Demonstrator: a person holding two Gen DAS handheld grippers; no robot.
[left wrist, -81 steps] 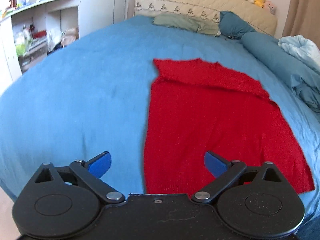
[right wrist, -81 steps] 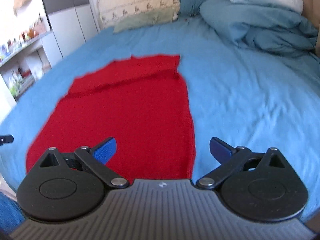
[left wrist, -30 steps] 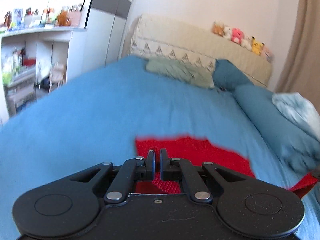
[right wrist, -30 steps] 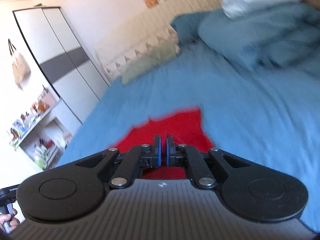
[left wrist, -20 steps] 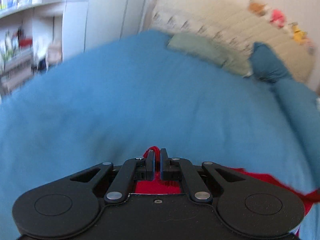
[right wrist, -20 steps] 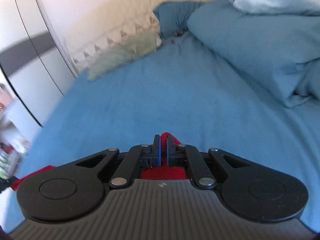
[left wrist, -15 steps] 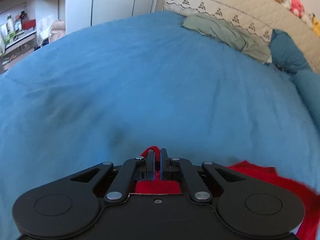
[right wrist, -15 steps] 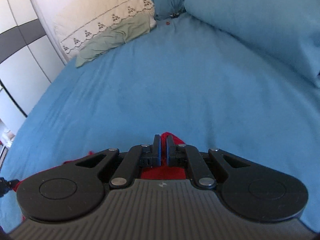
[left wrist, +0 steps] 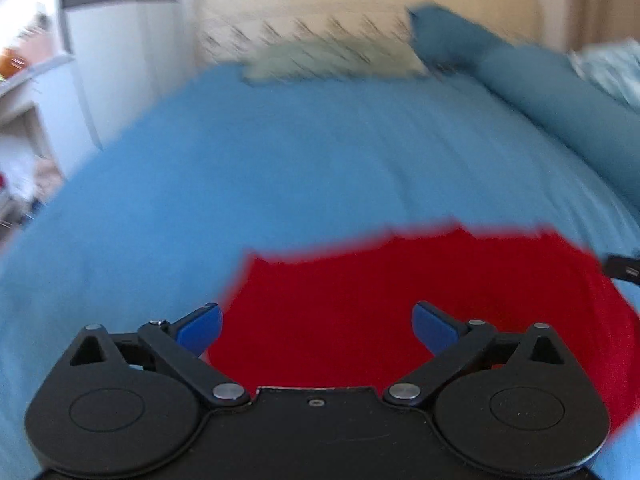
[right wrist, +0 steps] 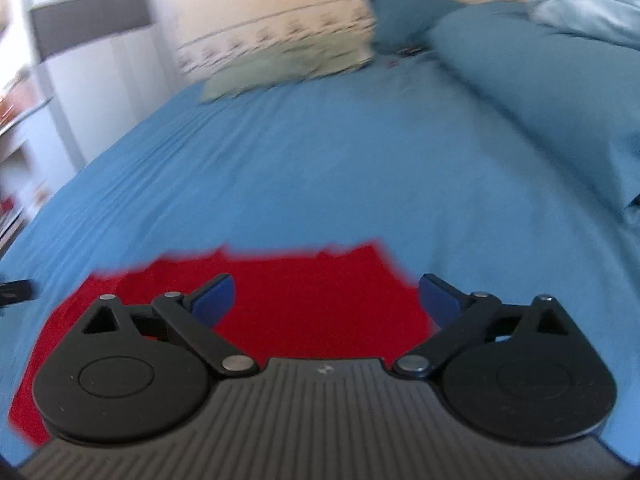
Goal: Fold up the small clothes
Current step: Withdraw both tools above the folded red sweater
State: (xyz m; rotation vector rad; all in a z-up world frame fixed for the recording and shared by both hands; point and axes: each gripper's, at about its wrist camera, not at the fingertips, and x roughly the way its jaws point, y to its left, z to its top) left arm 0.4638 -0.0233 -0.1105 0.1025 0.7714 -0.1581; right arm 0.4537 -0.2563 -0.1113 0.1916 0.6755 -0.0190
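A red knit garment point(left wrist: 400, 296) lies flat on the blue bed sheet point(left wrist: 280, 168), folded into a shorter rectangle. It also shows in the right wrist view point(right wrist: 304, 304). My left gripper point(left wrist: 316, 324) is open and empty above the garment's left part. My right gripper point(right wrist: 326, 298) is open and empty above the garment's right part. Both views are blurred by motion. The tip of the right gripper shows at the right edge of the left wrist view point(left wrist: 624, 268).
A pale green pillow point(left wrist: 332, 60) and a blue pillow point(left wrist: 448, 40) lie at the beige headboard. A rolled blue duvet point(right wrist: 552, 92) runs along the right side. A white wardrobe and shelves point(left wrist: 36, 92) stand left of the bed.
Both grippers were shut on the garment's near edge and carried it toward the headboard. Now both are open, pulled back, and the garment lies folded on the sheet.
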